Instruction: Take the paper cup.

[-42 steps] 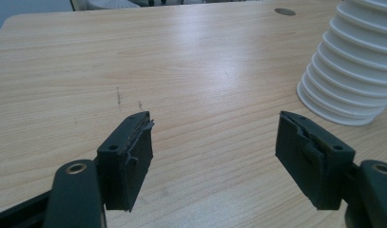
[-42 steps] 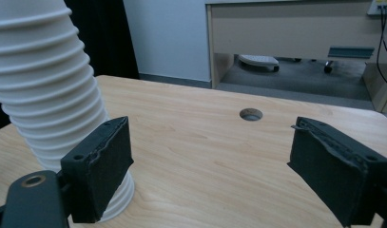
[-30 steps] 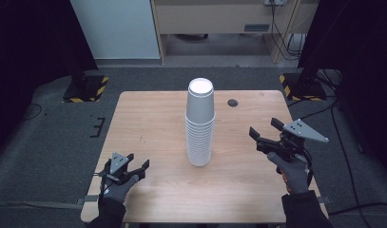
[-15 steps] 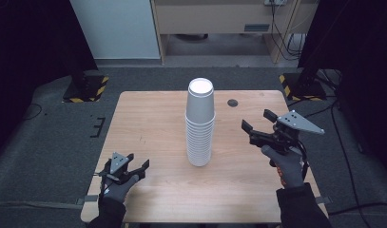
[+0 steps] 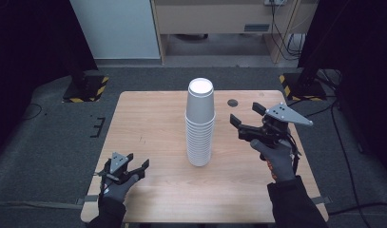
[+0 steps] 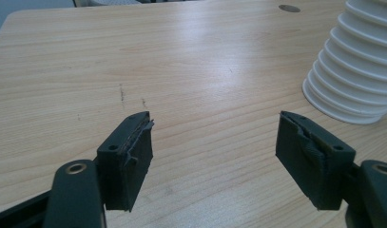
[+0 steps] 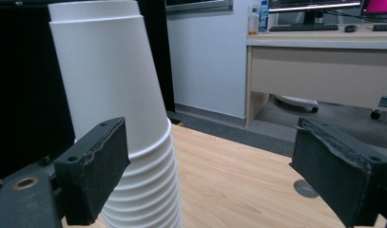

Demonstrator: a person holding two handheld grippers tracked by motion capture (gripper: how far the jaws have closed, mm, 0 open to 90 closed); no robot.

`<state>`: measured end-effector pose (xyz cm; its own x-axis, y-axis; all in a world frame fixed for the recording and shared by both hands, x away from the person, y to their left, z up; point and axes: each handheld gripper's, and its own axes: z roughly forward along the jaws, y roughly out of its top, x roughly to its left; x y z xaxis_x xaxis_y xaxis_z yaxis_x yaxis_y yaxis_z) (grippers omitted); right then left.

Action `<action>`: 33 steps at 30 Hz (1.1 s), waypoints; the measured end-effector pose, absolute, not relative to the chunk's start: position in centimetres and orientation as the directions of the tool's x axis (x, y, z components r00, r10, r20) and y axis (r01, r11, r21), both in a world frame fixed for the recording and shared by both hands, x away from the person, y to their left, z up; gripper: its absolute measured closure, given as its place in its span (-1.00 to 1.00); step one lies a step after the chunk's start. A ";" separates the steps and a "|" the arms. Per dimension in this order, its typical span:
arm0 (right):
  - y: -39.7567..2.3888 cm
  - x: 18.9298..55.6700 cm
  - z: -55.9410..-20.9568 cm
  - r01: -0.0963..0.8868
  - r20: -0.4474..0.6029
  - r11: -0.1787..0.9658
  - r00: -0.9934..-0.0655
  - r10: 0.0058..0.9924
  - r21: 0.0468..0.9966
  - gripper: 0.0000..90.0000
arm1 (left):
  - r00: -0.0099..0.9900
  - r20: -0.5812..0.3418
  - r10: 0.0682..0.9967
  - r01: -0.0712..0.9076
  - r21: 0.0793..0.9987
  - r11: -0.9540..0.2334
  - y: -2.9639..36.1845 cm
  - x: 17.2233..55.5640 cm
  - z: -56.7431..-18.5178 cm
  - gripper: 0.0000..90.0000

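— Approaching is the step in hand, as I judge it: the right tool (image 5: 242, 115) is held up off the counter (image 5: 148, 123) at mid-height of the stack of white cups (image 5: 200, 124), just beside it at its three o'clock, jaws wide apart with nothing between them.

— And the left?

— The left tool (image 5: 136, 164) sits low at the near edge, about seven o'clock from the stack and well apart from it, jaws likewise spread and empty. From its own view the stack's ribbed base (image 6: 353, 76) lies off to two o'clock.

— Where does the stack stand?

— Upright, mouths down, near the counter's centre. The next move, in my opinion, calls for closing on the top cup's wall above the ribbed rims, then lifting straight up so the lower cups stay put.

— Room to work?

— Ample bare wood at nine o'clock. The small dark round cap (image 5: 232, 102) lies at one o'clock; the right edge is close behind the right hand.
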<state>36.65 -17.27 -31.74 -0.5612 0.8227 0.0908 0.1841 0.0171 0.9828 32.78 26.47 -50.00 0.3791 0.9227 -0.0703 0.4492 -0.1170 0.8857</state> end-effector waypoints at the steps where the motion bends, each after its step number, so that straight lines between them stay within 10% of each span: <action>1: -17.0 36.7 -31.6 0.184 0.089 0.020 -0.564 0.821 0.983 -0.73 | 0.379 -0.071 0.923 0.449 0.886 -0.117 26.5 32.8 -50.0 -0.40; 33: -9.5 38.9 -29.9 0.157 0.041 0.081 -0.648 0.761 0.984 -0.76 | 0.377 -0.073 0.923 0.445 0.889 -0.111 26.6 32.8 -49.9 -0.40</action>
<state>38.90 -9.46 -29.94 -0.6478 0.7607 0.0409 0.1574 0.0810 0.9842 32.80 26.59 -49.93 0.3766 0.9235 -0.0730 0.4448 -0.1112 0.8887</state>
